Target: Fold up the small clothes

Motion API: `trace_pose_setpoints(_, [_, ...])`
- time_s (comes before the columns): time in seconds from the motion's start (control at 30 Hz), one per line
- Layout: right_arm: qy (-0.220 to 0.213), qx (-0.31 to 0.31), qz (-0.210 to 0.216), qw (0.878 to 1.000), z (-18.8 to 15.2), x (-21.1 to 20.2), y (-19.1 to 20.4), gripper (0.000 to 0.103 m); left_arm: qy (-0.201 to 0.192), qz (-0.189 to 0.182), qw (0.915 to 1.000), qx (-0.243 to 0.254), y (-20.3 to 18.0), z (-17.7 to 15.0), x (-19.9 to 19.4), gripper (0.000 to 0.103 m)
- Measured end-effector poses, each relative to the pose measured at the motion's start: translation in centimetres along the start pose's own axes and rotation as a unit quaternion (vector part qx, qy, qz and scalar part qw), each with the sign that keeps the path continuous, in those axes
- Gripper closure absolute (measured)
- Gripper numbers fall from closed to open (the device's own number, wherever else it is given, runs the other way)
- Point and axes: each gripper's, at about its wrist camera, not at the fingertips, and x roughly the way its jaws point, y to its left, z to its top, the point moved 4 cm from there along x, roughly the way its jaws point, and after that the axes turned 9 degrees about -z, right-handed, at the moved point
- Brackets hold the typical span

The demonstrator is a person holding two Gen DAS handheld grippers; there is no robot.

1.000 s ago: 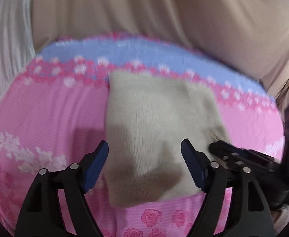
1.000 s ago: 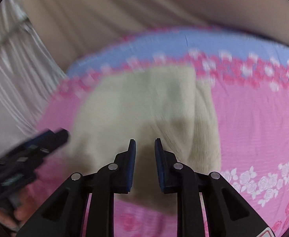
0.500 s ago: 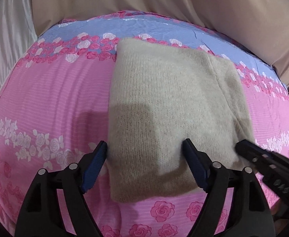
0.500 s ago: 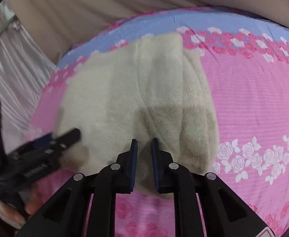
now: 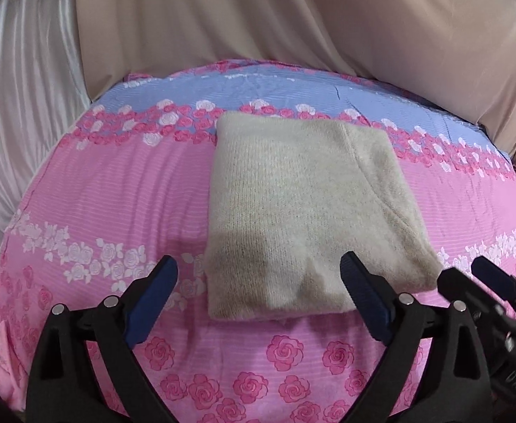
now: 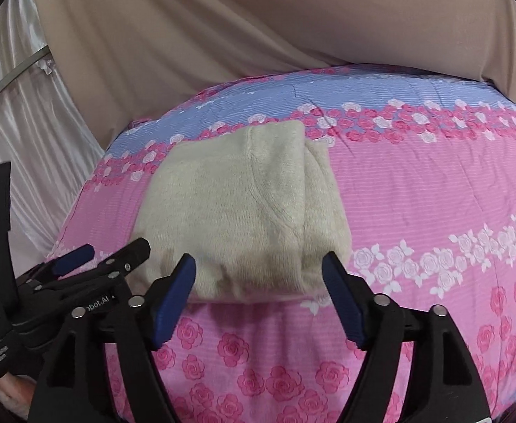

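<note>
Centrally in both wrist views, a folded beige knit garment [image 5: 303,211] lies flat as a rough rectangle on a bed with a pink rose-print bedsheet [image 5: 110,204]. Its far edge reaches the band of roses where the pink gives way to a blue strip [image 5: 258,88] toward the top of the frame. A curved seam runs down its right part in the left wrist view.

At the bottom of the left wrist view the left claw [image 5: 258,292] hovers over the near edge of the garment, its jaws opening wide, blue pads on either side of the cloth's lower left portion and not pressing on it. The right claw [image 5: 476,282] shows at the lower right of that frame, just off the garment's near right corner.

From the right wrist view, the right claw [image 6: 259,289] is released as well, jaws opening, framing the near right end of the garment [image 6: 244,211] without gripping it. The left claw [image 6: 103,253] enters from the lower left.

Beige draped fabric [image 5: 293,17] fills the top of both frames, with a shiny white curtain [image 5: 22,105] at upper left.
</note>
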Motion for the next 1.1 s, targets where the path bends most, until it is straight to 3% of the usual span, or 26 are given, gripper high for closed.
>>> trace_pose_setpoints(0.2, [0.003,0.001,-0.024,1.0,-1.4,-0.1,0.0,0.022,-0.019,0.022,0.9996,0.004,-0.3,-1.3,-1.3,0.012])
trace_pose_setpoints(0.7, [0.012,0.024,-0.024,0.999,-2.5,-0.1,-1.7,0.022,0.015,0.04,0.9986,-0.03,1.1,-4.0,-0.4,0.012])
trace_pose_setpoints(0.73, [0.014,0.026,-0.008,1.0,-2.2,-0.1,-1.9,0.031,0.016,0.04,0.9985,-0.033,1.3,-4.1,-0.4,0.012])
trace_pose_setpoints(0.77, [0.015,0.018,0.009,1.0,-1.8,-0.2,-1.8,0.056,0.016,0.036,0.9987,-0.033,1.4,-4.1,-0.5,0.012])
trace_pose_setpoints(0.83, [0.022,-0.015,0.021,0.999,-1.2,0.1,-1.0,0.086,0.012,0.037,0.9988,-0.031,1.4,-4.1,-0.5,0.012])
trace_pose_setpoints(0.87, [0.02,-0.028,0.028,0.999,-0.9,0.2,-0.6,0.095,0.008,0.032,0.9991,-0.026,1.3,-3.9,-0.5,0.012])
trace_pose_setpoints(0.93, [0.021,-0.044,0.025,0.998,-0.3,0.9,0.1,0.097,0.004,0.014,0.9997,-0.021,1.0,-3.3,-0.4,0.013])
trace_pose_setpoints(1.0, [0.053,-0.046,0.022,0.997,0.2,2.7,0.0,0.096,0.013,-0.013,0.9993,-0.033,1.0,-2.8,0.2,0.013])
trace_pose_setpoints(1.1, [0.079,-0.002,0.027,0.996,0.6,4.6,-1.4,0.075,0.046,-0.059,0.9924,-0.097,2.2,-2.8,1.7,0.013])
